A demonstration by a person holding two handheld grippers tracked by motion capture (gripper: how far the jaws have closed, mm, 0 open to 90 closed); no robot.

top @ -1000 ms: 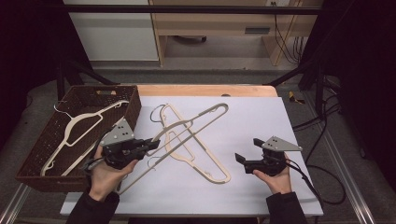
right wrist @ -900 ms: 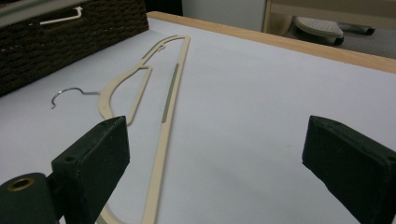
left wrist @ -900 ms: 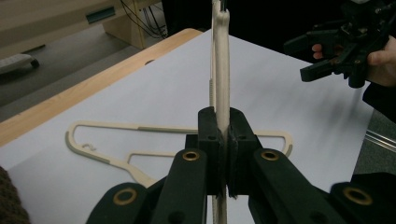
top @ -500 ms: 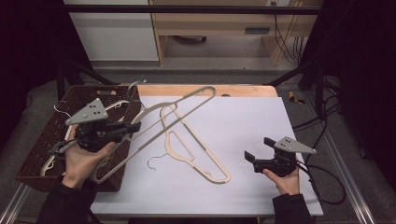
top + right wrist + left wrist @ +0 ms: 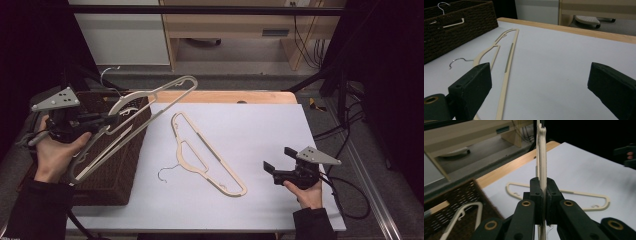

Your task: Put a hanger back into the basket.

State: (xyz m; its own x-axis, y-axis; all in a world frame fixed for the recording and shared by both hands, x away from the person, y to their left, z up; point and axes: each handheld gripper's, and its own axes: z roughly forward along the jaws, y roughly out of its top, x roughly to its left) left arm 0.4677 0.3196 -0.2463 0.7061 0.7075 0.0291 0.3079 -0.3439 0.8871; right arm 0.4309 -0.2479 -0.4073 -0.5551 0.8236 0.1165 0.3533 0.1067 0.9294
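My left gripper [image 5: 102,120] is shut on a cream hanger [image 5: 150,97], which it holds in the air above the brown wicker basket [image 5: 117,172] at the table's left. In the left gripper view the hanger [image 5: 541,157] runs edge-on between the closed jaws. A second cream hanger [image 5: 205,155] with a metal hook lies flat on the white table sheet [image 5: 260,125] mid-table; it is also in the right gripper view [image 5: 507,60]. My right gripper [image 5: 276,169] rests open at the table's right front, with nothing between its jaws [image 5: 536,82].
Another white hanger [image 5: 461,217] lies inside the basket [image 5: 456,27]. The table's wooden far edge [image 5: 225,96] borders the sheet. Cables [image 5: 350,185] trail off the right side. A cabinet and desk stand behind the table.
My left gripper has carried its hanger up and to the left, from over the table sheet to above the basket. The right gripper has stayed put.
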